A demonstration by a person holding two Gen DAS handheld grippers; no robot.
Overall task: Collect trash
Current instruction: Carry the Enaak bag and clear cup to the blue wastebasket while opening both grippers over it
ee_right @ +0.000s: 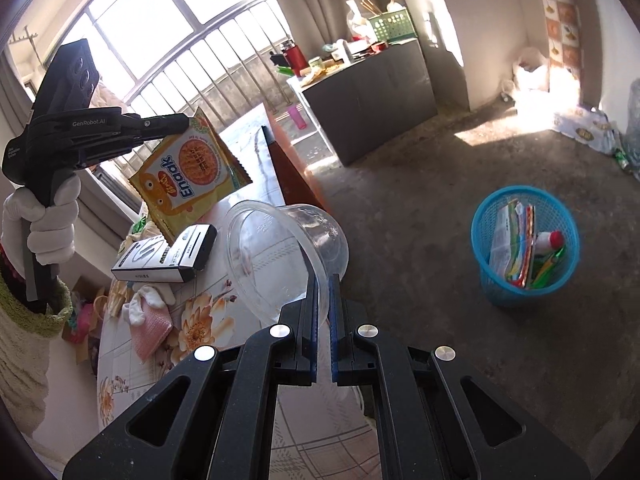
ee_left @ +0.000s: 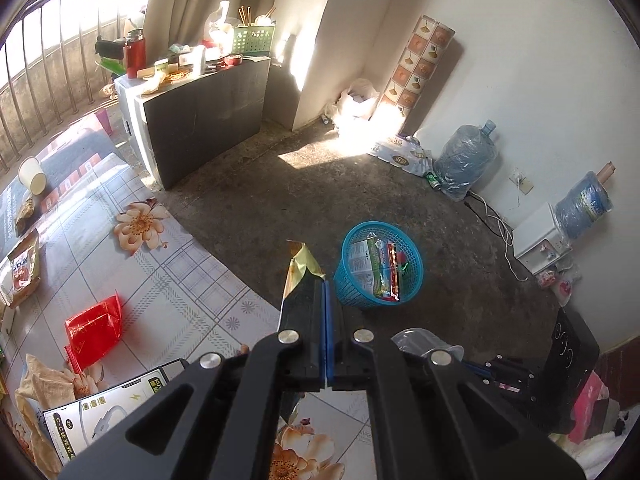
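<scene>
My left gripper (ee_left: 326, 284) is shut on a yellow snack packet (ee_left: 298, 276), held in the air above the table edge. The right wrist view shows that packet (ee_right: 192, 168) hanging from the left gripper (ee_right: 185, 123). My right gripper (ee_right: 324, 280) is shut on the rim of a clear plastic cup (ee_right: 280, 248), held above the table edge. A blue mesh trash basket (ee_left: 378, 270) stands on the floor beyond both grippers, with wrappers inside; it also shows in the right wrist view (ee_right: 524, 244). The clear cup shows partly in the left wrist view (ee_left: 424, 342).
The flowered table (ee_left: 160, 280) carries a red packet (ee_left: 94, 328), a brown snack bag (ee_left: 24, 268), a paper cup (ee_left: 32, 176) and a product box (ee_left: 120, 408). A dark cabinet (ee_left: 208, 116) stands by the window. Water jugs (ee_left: 466, 160) and a white appliance (ee_left: 540, 242) line the wall.
</scene>
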